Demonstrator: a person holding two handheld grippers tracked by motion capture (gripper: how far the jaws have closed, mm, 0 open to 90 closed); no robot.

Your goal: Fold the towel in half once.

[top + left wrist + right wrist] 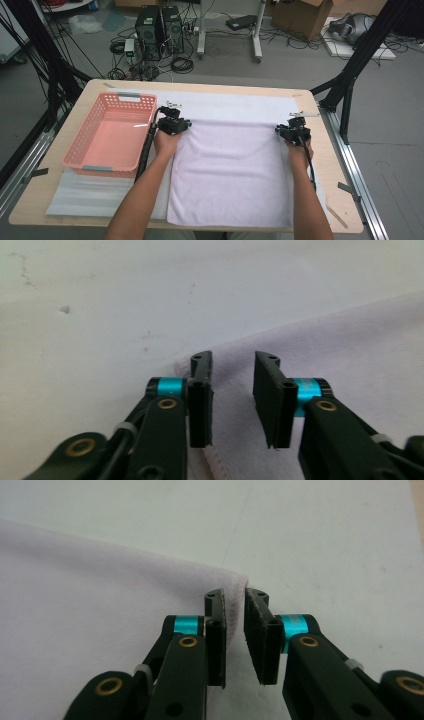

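Pale lilac rectangular terry towel (232, 172) flat on white sheet covering wooden bench (327, 165), right of empty pink plastic lattice basket (112, 132). Left tool (173, 125) at towel's far left corner, jaws parted, pads clear of cloth between them. Right tool (295, 131) at far right corner, jaws slightly apart, straddling corner edge without pinching.

- Towel (232, 172): soft pale lilac cloth, matt, finely napped (stitched hem at the corner).
- Basket (80, 142): pink perforated plastic, slight sheen.
- Table (330, 160): light wood, smooth.
- Left gripper (232, 390): 2 matt black plastic jaws, glossy teal metal collars, brass-coloured rivets.
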